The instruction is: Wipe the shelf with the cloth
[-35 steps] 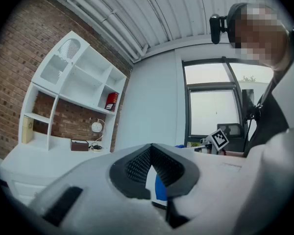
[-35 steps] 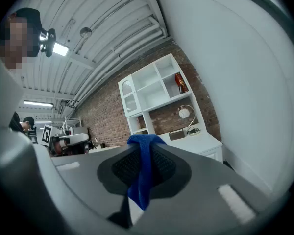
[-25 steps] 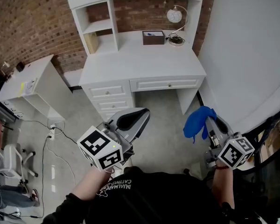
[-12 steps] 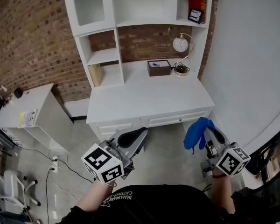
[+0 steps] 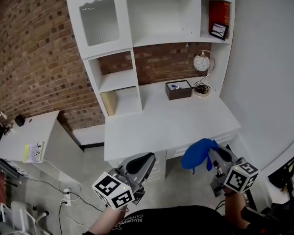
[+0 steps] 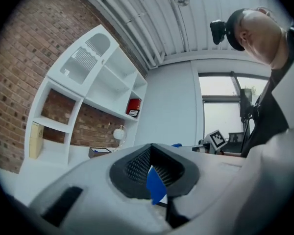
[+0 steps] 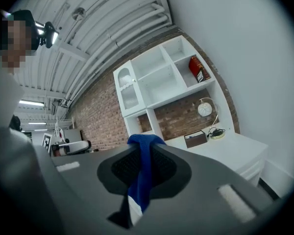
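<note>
The right gripper [image 5: 214, 154] pinches the blue cloth [image 5: 197, 153] tight. The cloth bunches at its tips, by the white desk's [image 5: 152, 126] front edge. The left gripper [image 5: 146, 159] is closed.

Crumpled blue cloth [image 5: 198, 153] in right tongs [image 5: 214, 155], short of white shelf [image 5: 118, 81]

Bare desk top [image 5: 161, 126] ahead, open shelf [image 5: 118, 81] above (box [image 5: 178, 90] and lamp [image 5: 202, 64] back right)

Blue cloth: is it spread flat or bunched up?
Bunched up: the cloth hangs crumpled from the right gripper, which is shut on it.
</note>
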Available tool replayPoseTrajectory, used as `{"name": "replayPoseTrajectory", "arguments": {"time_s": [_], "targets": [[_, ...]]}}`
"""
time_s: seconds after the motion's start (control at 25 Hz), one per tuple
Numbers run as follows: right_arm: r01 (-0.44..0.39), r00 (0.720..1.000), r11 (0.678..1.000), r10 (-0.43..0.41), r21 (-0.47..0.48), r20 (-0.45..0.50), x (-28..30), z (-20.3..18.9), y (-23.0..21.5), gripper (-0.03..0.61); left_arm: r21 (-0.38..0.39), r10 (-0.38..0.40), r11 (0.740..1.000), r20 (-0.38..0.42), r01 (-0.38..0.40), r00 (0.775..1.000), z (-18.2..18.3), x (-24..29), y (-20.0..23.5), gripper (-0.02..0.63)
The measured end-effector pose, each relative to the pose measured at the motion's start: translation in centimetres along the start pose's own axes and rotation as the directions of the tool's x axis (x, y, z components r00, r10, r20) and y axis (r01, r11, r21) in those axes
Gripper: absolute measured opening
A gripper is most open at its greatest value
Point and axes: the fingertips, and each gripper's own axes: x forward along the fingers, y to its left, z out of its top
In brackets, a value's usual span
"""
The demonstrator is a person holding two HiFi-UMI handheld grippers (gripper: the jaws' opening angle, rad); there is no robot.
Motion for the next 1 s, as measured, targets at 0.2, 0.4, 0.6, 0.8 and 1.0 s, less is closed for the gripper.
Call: {"name": "replayPoseTrajectory", "arguments": {"time_s": [0.2,0.4,0.6,0.8,1.0], "targets": [[0.048,0.999,0.999,-0.048,0.017,0.013,2.5,2.0,-2.2,0.037,-0.008,-0.053,0.999,-0.009,0.053,0.999,0.4,1.1,1.8,0.003],[0.002,0.998,1.0,-0.002,0.009,0.062,7.7,4.6,-3.8,0.037,0.096,0.059,0.994,-0.017,-0.057,0.998,1.6,1.6,6.1,0.003],[-0.126,0.988,0.991,0.122,0.038,0.09,13.3,7.3,-5.7,0.038,0.039,0.094,0.995,0.053,-0.096,0.994,2.9,4.3,10.7,0.003],[-0.261,0.962,0.964,0.265,-0.058,0.069,19.2,12.0,-7.9,0.038,0.092,0.093,0.991,0.082,-0.101,0.992,5.4,10.7,14.8,0.003],[-0.491,0.868,0.866,0.495,-0.098,0.032,24.4,16.9,-8.6,0.038,0.125,0.0,0.992,0.083,-0.01,0.997,7.1,19.4,17.4,0.003]]}}
